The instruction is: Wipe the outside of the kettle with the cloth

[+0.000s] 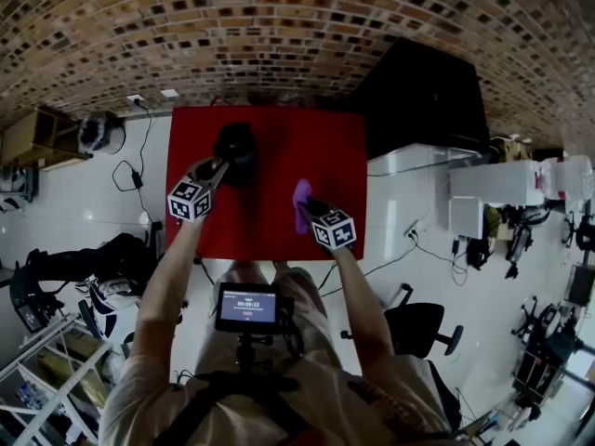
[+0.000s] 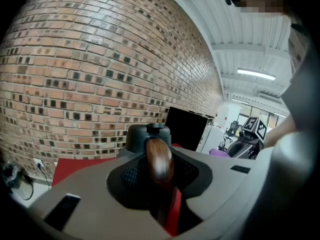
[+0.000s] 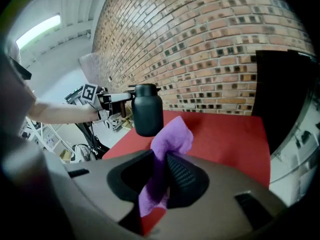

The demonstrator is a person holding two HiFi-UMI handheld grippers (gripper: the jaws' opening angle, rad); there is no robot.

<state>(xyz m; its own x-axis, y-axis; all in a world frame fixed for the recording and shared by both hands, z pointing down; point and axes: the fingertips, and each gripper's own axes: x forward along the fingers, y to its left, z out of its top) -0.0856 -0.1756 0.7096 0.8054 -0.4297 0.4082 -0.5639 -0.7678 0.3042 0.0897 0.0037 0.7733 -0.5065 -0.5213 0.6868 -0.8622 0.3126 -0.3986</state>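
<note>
The left tongs (image 2: 159, 171) are clamped on the brown wooden handle (image 2: 159, 156) of the dark kettle (image 1: 236, 151), over the far left of the red tabletop (image 1: 270, 226). The right tongs (image 3: 161, 179) pinch the purple cloth (image 3: 172, 138) (clear of the kettle, to its right).

No legible text anywhere; small black monitor (image 1: 247, 307), lower centre of head view, shows a timer readout too blurred to read

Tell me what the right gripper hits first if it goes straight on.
Probably the kettle, nearly dead ahead of the right gripper, just past the cloth it grips. Aimed downward, it might meet the red table first; depth is unclear.
</note>
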